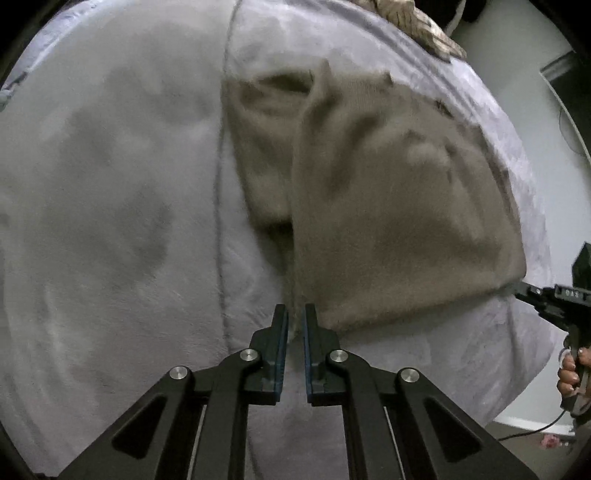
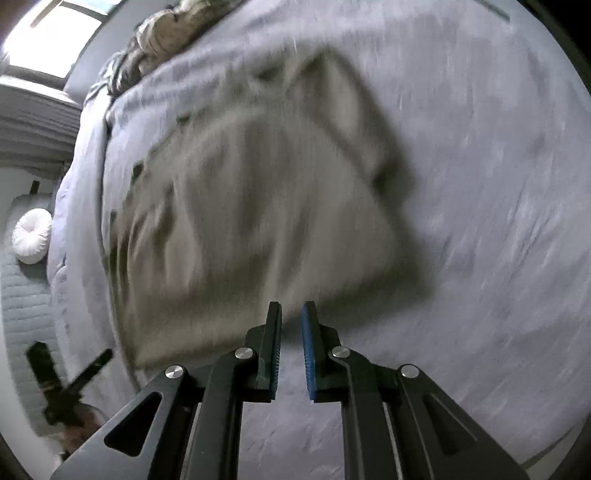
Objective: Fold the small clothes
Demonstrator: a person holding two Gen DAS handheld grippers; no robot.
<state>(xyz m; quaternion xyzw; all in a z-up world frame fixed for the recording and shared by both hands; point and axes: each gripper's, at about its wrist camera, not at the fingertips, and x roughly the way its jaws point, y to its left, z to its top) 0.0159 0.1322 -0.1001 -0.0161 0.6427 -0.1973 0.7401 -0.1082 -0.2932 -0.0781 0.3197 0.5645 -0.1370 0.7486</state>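
Your left tool (image 1: 295, 317) is pinched on a bunched corner of the tan garment (image 1: 388, 206); a tuft of cloth sits between the narrowly parted pads, and a ridge of fabric rises from that point up the middle of the piece. Your right tool (image 2: 291, 317) shows a clear gap between its pads with nothing visibly in it, so I judge it released, hovering at the near hem. In the left view it meets the garment's right corner, but whether it touches the cloth there cannot be told.

The garment lies on the pale lavender bed cover (image 1: 110, 221), near a seam line in the bedding. A patterned cloth (image 1: 424, 26) lies at the bed's far edge, apart from the work.

Judgement: a fold is under way with one corner lifted. To do it well, carry the held corner low and straight across, keep the ridge taut, and secure the opposite corner before moving so that the lower layer does not drag on the cover.

Material: the garment appears to be a soft, matte knit, thick enough to hold broad creases, roughly rectangular. The cover looks plush and napped, likely to grip fabric. The right view is blurred; finer detail cannot be confirmed.
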